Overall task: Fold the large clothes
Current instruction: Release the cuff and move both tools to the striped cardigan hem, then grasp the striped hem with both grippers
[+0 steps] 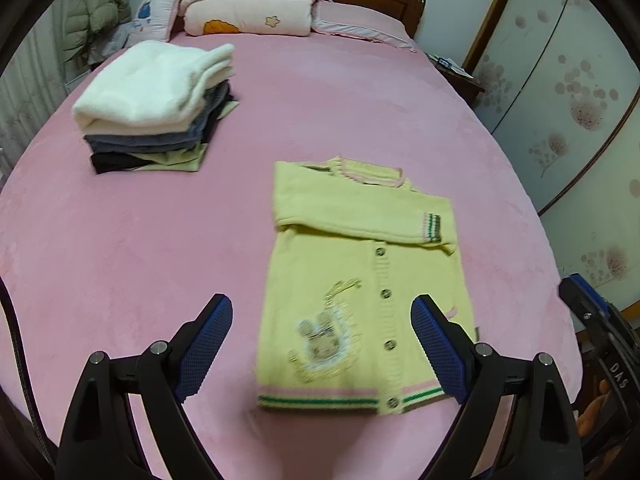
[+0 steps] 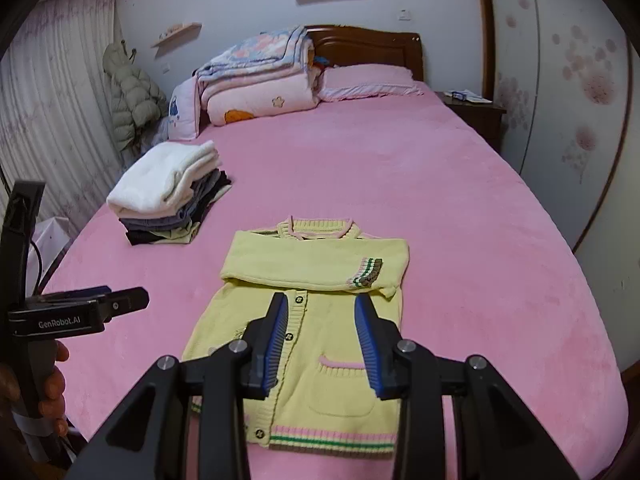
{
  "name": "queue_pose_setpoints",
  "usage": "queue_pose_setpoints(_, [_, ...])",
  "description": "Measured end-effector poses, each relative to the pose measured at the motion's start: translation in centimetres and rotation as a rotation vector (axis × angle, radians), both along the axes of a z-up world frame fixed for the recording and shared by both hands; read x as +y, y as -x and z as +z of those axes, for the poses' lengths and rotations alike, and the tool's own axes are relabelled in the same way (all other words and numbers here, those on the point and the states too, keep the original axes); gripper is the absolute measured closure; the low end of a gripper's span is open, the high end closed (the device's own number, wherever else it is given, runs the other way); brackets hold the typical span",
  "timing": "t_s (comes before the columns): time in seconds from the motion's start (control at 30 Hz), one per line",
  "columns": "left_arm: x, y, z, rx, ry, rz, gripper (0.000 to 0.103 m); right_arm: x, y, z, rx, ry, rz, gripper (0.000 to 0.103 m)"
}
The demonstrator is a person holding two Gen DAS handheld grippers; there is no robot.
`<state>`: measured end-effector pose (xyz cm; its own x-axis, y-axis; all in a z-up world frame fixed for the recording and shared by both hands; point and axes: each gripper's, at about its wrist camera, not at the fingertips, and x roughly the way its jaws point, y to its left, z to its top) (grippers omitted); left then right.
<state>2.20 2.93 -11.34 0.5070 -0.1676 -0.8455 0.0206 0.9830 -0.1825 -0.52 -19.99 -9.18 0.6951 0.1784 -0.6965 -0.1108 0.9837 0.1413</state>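
Note:
A yellow knitted cardigan [image 1: 360,280] with a bunny patch lies flat on the pink bed [image 1: 120,240], both sleeves folded across its chest. It also shows in the right wrist view [image 2: 320,264]. My left gripper [image 1: 322,308] is open and empty, hovering above the cardigan's lower half. My right gripper [image 2: 322,304] is open and empty above the cardigan's button band and pocket. The left gripper shows from the side in the right wrist view [image 2: 132,300], over the bed's left edge.
A stack of folded clothes [image 1: 156,104] with a white one on top sits on the bed's far left; it also shows in the right wrist view [image 2: 168,192]. Folded quilts [image 1: 248,4] and a pillow [image 2: 368,80] lie at the headboard. A nightstand [image 2: 476,112] stands right.

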Motion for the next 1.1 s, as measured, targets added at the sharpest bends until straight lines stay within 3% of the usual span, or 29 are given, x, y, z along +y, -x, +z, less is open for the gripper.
queue_pose_setpoints(0.1, [1.3,1.3,-0.7,-0.002,-0.021,-0.009,0.013,0.6,1.3,-0.4,0.003,0.027,-0.008,0.069])
queue_pose_setpoints(0.23, [2.5,2.4,-3.5,0.06,-0.036,-0.013,0.013,1.5,2.4,-2.0,0.043,0.092,0.004,0.069])
queue_pose_setpoints(0.47, [3.8,4.1,-9.3,0.158,0.119,0.002,0.013,1.3,4.1,-6.1,0.116,0.129,0.001,0.069])
queue_pose_setpoints(0.6, [3.6,4.7,-12.4,0.174,0.169,0.005,0.016,0.0,4.7,-9.2,0.204,0.088,-0.009,0.069])
queue_pose_setpoints(0.77, [3.8,4.5,-16.3,0.211,0.212,0.012,0.032,-2.1,5.5,-12.4,0.28,0.043,-0.055,0.069])
queue_pose_setpoints(0.83, [3.8,4.3,-17.4,0.222,0.225,0.016,0.034,-3.0,5.7,-13.4,0.306,0.024,-0.075,0.069])
queue_pose_setpoints(1.1, [3.8,4.3,-18.6,0.189,0.232,-0.013,0.034,-6.2,5.3,-16.8,0.381,-0.101,-0.157,0.069])
